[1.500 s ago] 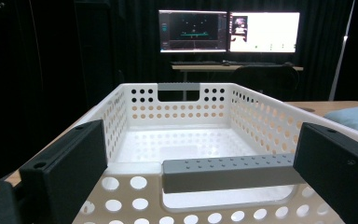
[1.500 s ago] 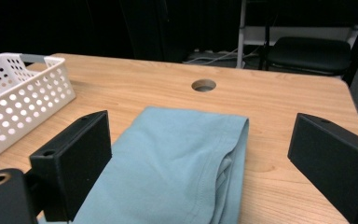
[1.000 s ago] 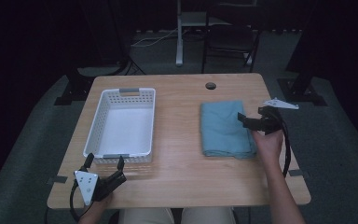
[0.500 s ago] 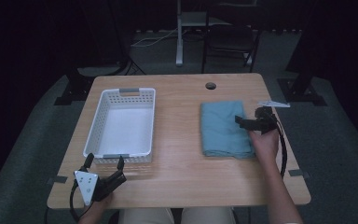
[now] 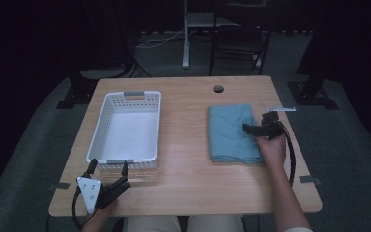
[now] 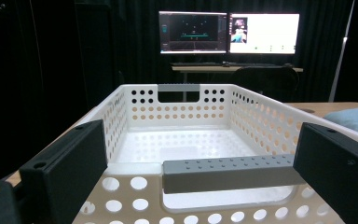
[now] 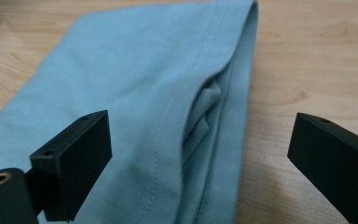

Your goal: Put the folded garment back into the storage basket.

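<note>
Near the table's front left corner: left tool, jaws spread wide, empty, aimed at the near end of the white basket; basket's near rim cut off low in the left gripper view. Toward the right edge: right tool, jaws wide apart, gripping nothing, astride the folded blue cloth's right edge. Inner layers of cloth barely discernible inside the fold.
</note>
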`<action>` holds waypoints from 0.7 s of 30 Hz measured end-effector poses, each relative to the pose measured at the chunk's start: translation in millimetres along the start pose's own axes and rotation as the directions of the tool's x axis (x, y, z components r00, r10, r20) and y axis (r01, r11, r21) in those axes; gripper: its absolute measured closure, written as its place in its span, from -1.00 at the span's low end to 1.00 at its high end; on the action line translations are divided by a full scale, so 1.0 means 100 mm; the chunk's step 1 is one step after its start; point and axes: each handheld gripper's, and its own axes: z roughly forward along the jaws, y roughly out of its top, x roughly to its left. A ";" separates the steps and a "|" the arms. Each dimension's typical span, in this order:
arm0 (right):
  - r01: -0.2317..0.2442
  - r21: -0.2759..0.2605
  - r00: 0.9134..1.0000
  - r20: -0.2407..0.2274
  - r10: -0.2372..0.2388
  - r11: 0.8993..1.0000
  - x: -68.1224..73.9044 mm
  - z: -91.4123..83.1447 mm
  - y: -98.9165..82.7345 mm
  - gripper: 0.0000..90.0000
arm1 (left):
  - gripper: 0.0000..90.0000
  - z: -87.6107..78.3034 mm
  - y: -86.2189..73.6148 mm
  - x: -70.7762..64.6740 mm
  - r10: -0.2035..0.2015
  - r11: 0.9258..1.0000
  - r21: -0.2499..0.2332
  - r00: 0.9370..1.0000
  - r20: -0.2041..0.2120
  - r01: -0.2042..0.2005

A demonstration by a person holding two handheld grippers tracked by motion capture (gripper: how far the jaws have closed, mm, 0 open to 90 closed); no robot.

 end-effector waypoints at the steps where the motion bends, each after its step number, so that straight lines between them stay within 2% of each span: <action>1: -0.009 0.015 1.000 -0.012 0.009 1.000 -0.02 0.03 -0.01 -0.86 | -0.91 0.00 0.00 0.00 0.000 1.000 0.000 1.000 0.000 0.000; 4: -0.011 0.028 1.000 -0.011 0.012 1.000 -0.04 0.05 -0.02 -0.86 | -0.91 0.00 0.00 0.00 0.000 1.000 0.001 1.000 0.000 0.000; 6: -0.014 0.050 1.000 -0.026 0.016 0.999 -0.05 0.09 -0.04 -0.86 | -0.91 0.00 0.00 0.00 0.000 1.000 0.000 1.000 0.000 0.000; 11: -0.018 0.065 0.999 -0.042 0.020 0.998 -0.06 0.11 -0.05 -0.87 | -0.91 0.00 0.00 0.00 -0.001 1.000 0.001 1.000 -0.001 0.001; 15: 0.000 0.070 0.999 -0.053 0.004 0.998 -0.05 0.12 -0.05 -0.87 | -0.91 0.00 0.00 0.00 0.000 1.000 0.000 1.000 0.000 0.000; 18: 0.071 0.093 0.997 -0.042 -0.068 0.993 0.02 0.15 -0.05 -0.96 | -0.91 0.00 0.00 0.00 0.000 1.000 -0.001 1.000 -0.001 0.000; 20: 0.133 0.118 0.991 -0.029 -0.130 0.984 0.11 0.19 -0.05 -0.99 | -0.91 0.00 0.00 0.00 -0.001 1.000 -0.002 1.000 -0.001 0.001; 21: 0.133 0.118 0.991 -0.029 -0.130 0.984 0.11 0.19 -0.05 -0.99 | -0.91 0.00 0.00 0.00 0.000 1.000 -0.001 1.000 -0.001 0.000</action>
